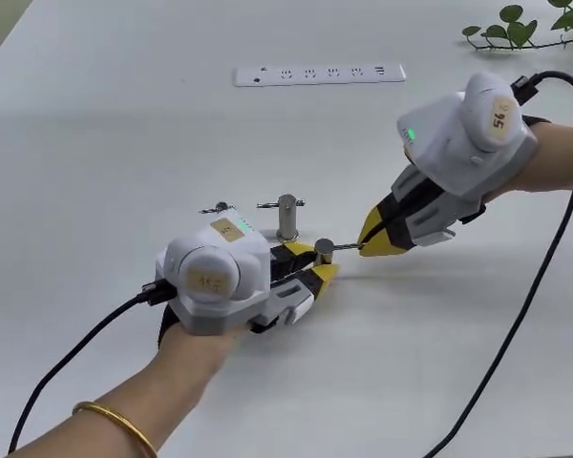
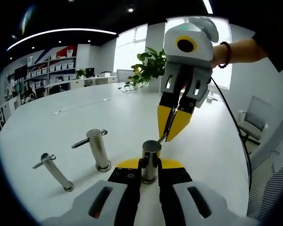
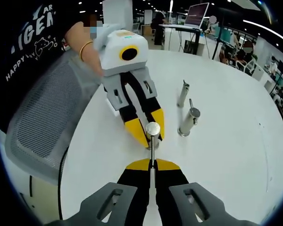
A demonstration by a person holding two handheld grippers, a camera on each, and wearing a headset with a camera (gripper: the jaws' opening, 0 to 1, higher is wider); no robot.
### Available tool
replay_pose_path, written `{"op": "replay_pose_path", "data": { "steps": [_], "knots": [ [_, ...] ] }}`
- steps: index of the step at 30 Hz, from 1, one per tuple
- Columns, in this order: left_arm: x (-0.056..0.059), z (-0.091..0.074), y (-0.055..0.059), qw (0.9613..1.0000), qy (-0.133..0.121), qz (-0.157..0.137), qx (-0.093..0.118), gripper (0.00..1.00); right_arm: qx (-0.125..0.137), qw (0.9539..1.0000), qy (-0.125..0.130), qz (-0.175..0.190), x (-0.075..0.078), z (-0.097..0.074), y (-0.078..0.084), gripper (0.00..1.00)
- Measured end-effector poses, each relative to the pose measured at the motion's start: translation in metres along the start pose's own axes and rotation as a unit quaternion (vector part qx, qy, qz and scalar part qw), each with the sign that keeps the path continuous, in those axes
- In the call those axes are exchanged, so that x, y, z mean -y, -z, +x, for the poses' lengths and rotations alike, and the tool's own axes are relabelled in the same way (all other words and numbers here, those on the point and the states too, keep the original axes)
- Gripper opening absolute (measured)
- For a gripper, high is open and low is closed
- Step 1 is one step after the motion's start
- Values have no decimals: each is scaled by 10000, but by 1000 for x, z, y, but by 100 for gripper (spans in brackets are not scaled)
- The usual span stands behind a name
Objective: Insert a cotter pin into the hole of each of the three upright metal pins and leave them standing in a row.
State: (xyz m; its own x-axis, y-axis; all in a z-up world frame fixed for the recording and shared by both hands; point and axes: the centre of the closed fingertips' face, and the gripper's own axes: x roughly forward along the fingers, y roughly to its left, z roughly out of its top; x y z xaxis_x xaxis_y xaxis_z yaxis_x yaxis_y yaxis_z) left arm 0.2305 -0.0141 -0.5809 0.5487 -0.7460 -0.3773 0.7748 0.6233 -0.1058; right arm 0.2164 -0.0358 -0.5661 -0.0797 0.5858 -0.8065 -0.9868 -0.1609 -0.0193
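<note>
Head view: three metal pins stand on the white counter (image 1: 124, 143). The left gripper (image 1: 312, 274) has its fingers clamped on the nearest pin (image 1: 323, 250). The right gripper (image 1: 370, 244) pinches a cotter pin (image 1: 347, 246) at that pin's head.

Left gripper view: left of the nearest pin stand a second pin (image 2: 98, 149) and a third pin (image 2: 56, 172), each carrying one cotter pin.

Right gripper view: both stand right of it.

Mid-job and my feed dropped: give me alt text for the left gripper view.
The left claw grips an upright metal pin while the right claw holds a cotter pin at its top. To the left, a middle pin and a far pin already carry cotter pins.
</note>
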Motion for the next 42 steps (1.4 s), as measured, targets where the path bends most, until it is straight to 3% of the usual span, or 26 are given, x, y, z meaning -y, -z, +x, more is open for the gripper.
{"op": "replay_pose_path", "data": {
  "steps": [11,27,31,42],
  "knots": [
    [-1,0,1,9997,-85,-226,89,11,-59,10000,-16,4,1,2,-8,0],
    [-1,-1,3,9983,-175,-523,179,11,32,9993,93,369,3,13,-12,0],
    [-1,0,3,9980,-157,-586,167,11,-57,9990,161,401,3,11,-8,13],
    [-1,0,3,9980,-130,-599,161,11,53,9987,172,469,-1,3,-10,0]
  ]
}}
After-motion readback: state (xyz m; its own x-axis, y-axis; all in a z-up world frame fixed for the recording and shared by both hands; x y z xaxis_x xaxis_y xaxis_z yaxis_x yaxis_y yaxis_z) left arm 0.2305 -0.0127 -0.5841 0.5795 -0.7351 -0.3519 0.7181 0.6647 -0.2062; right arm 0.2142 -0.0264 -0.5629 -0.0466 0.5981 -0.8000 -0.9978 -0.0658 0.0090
